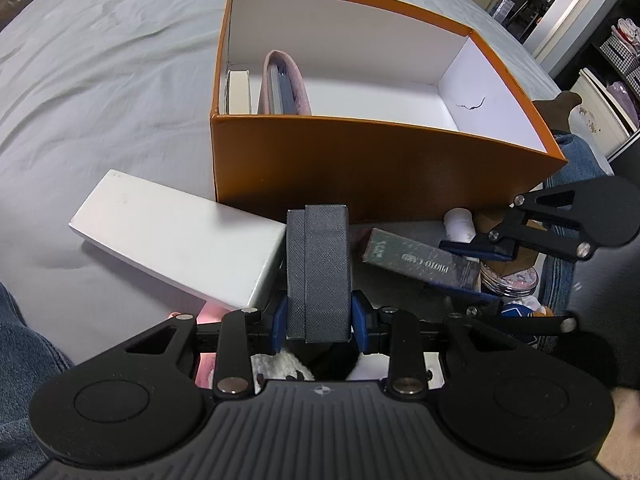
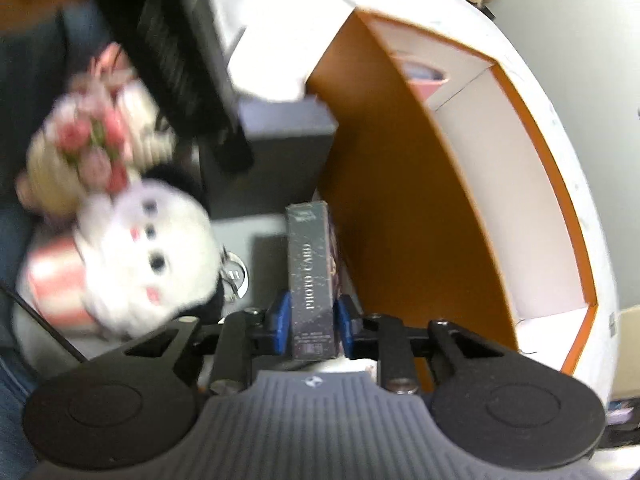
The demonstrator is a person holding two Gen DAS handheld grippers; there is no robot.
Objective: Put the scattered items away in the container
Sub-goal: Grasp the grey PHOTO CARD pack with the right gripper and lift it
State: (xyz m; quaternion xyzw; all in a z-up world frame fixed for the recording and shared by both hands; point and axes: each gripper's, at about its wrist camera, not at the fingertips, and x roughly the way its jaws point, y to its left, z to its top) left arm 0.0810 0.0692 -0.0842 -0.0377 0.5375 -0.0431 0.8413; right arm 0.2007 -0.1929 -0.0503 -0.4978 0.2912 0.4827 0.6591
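I've got the left gripper (image 1: 319, 316) clamped on a dark grey textured case (image 1: 318, 272) — blue pads tight against both its sides, case standing upright in the lower centre of the left wrist view. Right behind it, filling the upper centre, sits the orange box (image 1: 384, 160), white inside, resting on a grey bedsheet (image 1: 100, 80). In the box's left end there's a pink pouch (image 1: 284, 84) on edge w/ a cream book-like item (image 1: 239, 92) just left of it; the rest of the floor is bare white. A flat white box (image 1: 176, 236) lies at centre left, one end touching the grey case.

The right gripper (image 2: 312, 320) is closed on a dark "PHOTO CARD" box (image 2: 310, 276) — pads against its long sides, box upright at lower centre of the right wrist view, just beside the orange box's outer wall (image 2: 400, 220). No earlier frame to compare, so that's all I'll say on the jaws.

Left of the card box there's a white plush toy (image 2: 148, 268) — blurred — and above it a bunch of pink flowers (image 2: 96, 148). In the left view, the right gripper shows at mid right, over a jar w/ a glittery lid (image 1: 510, 280). Denim-clad legs (image 1: 24, 344) at lower left.
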